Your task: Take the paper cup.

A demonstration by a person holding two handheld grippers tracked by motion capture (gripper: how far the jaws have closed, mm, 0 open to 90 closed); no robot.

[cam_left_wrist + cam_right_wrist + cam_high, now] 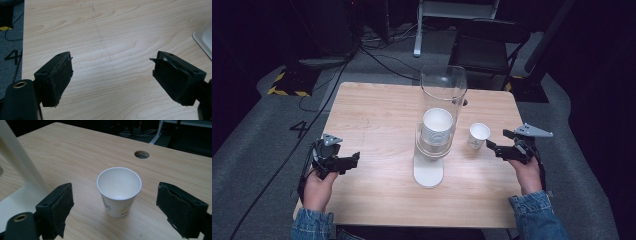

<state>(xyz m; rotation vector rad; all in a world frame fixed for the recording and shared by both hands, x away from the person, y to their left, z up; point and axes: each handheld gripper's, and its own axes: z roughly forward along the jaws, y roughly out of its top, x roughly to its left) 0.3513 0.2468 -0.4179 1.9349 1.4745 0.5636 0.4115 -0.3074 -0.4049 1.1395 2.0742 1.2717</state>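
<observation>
From the high view, the left hand-held gripper (343,162) is seen low over the table (377,115) near its left edge and the right hand-held gripper (497,146) just beside a small paper cup (478,135), which stands upright to the right of a clear cup dispenser (439,120) on a white base. In the left gripper view the jaws are spread wide with nothing between them — bare wood below, and a corner of the white base (203,40) at the right edge. In the right gripper view the jaws are likewise held wide apart on either side of the paper cup (119,191) without touching it — its empty inside and printed wall are shown, and a round hole in the table (141,154) beyond.
</observation>
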